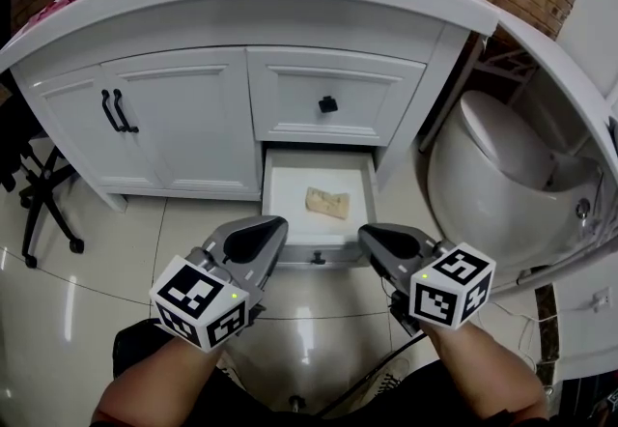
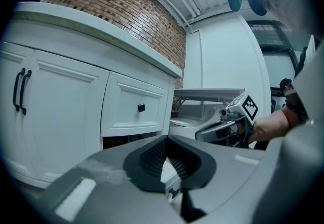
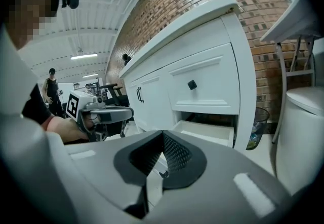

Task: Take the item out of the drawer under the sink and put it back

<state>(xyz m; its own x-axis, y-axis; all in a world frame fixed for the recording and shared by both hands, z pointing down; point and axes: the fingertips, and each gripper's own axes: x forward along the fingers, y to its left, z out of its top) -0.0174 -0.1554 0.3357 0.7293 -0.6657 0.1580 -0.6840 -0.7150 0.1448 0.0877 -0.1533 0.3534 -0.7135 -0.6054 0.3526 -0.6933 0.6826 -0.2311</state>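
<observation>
The low drawer [image 1: 288, 191] under the sink vanity stands pulled open. A tan, crumpled item [image 1: 326, 204] lies inside it, right of the middle. My left gripper [image 1: 279, 225] hovers just in front of the drawer's left front corner, shut with nothing in it. My right gripper [image 1: 366, 237] hovers by the right front corner, also shut with nothing in it. In the left gripper view my left gripper [image 2: 167, 157] has its pads together, and the right gripper [image 2: 218, 129] shows beyond it. In the right gripper view my right gripper [image 3: 162, 153] is closed before the open drawer [image 3: 207, 132].
Above the open drawer is a shut drawer with a black knob [image 1: 328, 104], and to its left are cabinet doors with black handles [image 1: 116, 111]. A white toilet [image 1: 502, 164] stands close on the right, and an office chair [image 1: 43, 193] on the left. A mesh bin [image 3: 257, 122] stands by the vanity's end.
</observation>
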